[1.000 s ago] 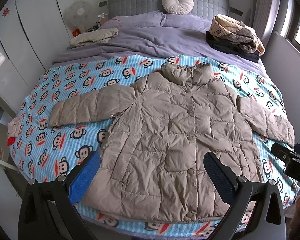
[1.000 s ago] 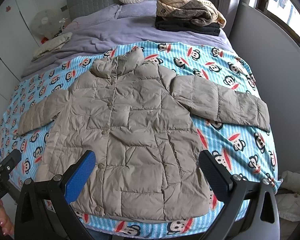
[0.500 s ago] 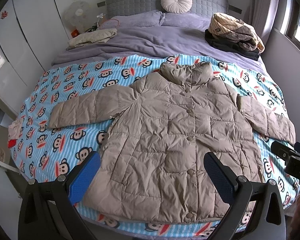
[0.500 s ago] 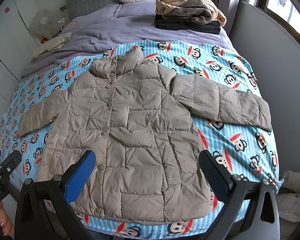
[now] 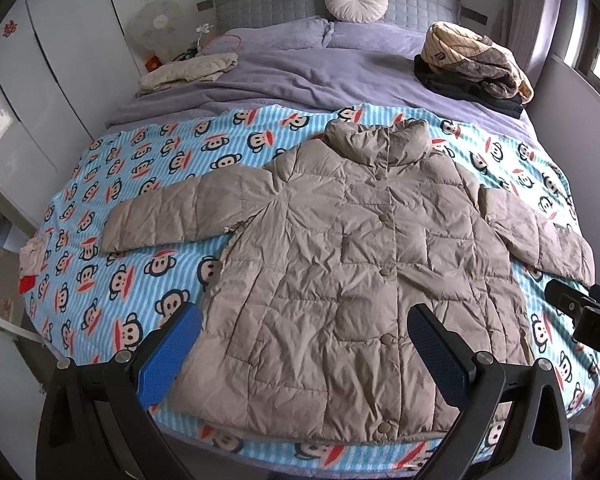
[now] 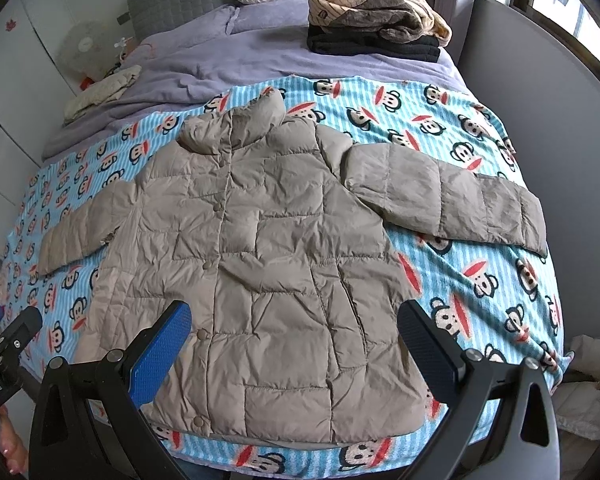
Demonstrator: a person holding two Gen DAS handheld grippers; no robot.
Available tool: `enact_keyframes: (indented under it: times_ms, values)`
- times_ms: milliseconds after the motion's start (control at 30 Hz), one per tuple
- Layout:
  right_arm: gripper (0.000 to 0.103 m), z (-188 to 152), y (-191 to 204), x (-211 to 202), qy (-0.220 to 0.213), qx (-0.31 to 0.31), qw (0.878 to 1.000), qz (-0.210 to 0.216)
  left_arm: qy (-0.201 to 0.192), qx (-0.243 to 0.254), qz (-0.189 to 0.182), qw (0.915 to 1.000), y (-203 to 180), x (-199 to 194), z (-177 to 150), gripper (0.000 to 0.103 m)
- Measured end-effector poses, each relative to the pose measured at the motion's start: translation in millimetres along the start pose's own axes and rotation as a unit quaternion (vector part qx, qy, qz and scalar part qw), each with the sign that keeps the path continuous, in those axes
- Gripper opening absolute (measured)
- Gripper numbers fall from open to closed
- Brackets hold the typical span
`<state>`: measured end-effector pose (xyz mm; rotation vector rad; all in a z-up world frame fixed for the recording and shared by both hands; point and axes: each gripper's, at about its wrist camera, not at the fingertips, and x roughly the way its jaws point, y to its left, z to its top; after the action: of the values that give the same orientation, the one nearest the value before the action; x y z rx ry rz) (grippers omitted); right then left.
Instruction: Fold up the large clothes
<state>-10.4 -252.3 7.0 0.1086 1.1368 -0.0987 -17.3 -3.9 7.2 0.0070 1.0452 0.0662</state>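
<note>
A tan puffer coat (image 5: 360, 264) lies flat and face up on a blue monkey-print blanket (image 5: 148, 184) that covers the near half of the bed (image 5: 300, 76). It is snapped shut down the front, collar toward the headboard, both sleeves spread out to the sides, and its hem sits just short of the blanket's near edge.

The left wrist view shows the whole of the sleeve (image 5: 172, 216) on the wardrobe side with plenty of bare blanket around it, while the far sleeve runs to the bed's edge. The right wrist view shows that other sleeve (image 6: 448, 200) in full, its cuff close to the blanket's edge beside the grey wall panel (image 6: 540, 92). Only this view shows fingertips (image 6: 10, 448) at the lower left corner.

Beyond the blanket, a stack of folded clothes (image 5: 476, 68) rests on the purple duvet by the window, a cream garment (image 5: 188, 72) lies on the opposite side, and a round cushion (image 5: 356, 0) leans on the headboard.

The left tool (image 5: 304, 352) hovers above the coat's lower half, fingers wide apart, holding nothing. The right tool (image 6: 296, 348) hangs likewise over the hem area, spread wide and empty. Each tool's tip shows at the edge of the other's view.
</note>
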Motion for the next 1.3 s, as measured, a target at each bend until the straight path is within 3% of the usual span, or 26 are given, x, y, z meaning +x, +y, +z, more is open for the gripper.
enact_keyframes:
  times_ms: [167, 467, 700, 867, 1067, 1200, 1300]
  values:
    - [0.102, 1, 5, 8, 0.006, -0.001, 1.000, -0.003, 0.008, -0.002, 0.002, 1.0000, 5, 1, -1, 0.103]
    - [0.102, 2, 18, 25, 0.042, 0.014, 0.998, 0.033, 0.034, -0.026, 0.000, 0.9991, 37, 23, 8, 0.103]
    - [0.102, 4, 56, 49, 0.079, 0.002, 0.997, 0.020, 0.056, -0.060, -0.013, 0.9965, 104, 70, 25, 0.103]
    - [0.102, 9, 87, 78, 0.123, 0.042, 0.991, 0.019, 0.071, -0.096, -0.039, 0.9921, 169, 127, 39, 0.103]
    - [0.102, 15, 152, 110, 0.134, 0.052, 0.989, 0.029, 0.067, -0.187, -0.114, 0.9735, 264, 225, 45, 0.103]
    - [0.102, 19, 203, 133, 0.137, 0.026, 0.989, 0.041, 0.076, -0.275, -0.141, 0.9481, 322, 291, 42, 0.103]
    - [0.102, 23, 234, 151, 0.145, 0.005, 0.988, 0.051, 0.085, -0.329, -0.131, 0.9313, 357, 330, 41, 0.103]
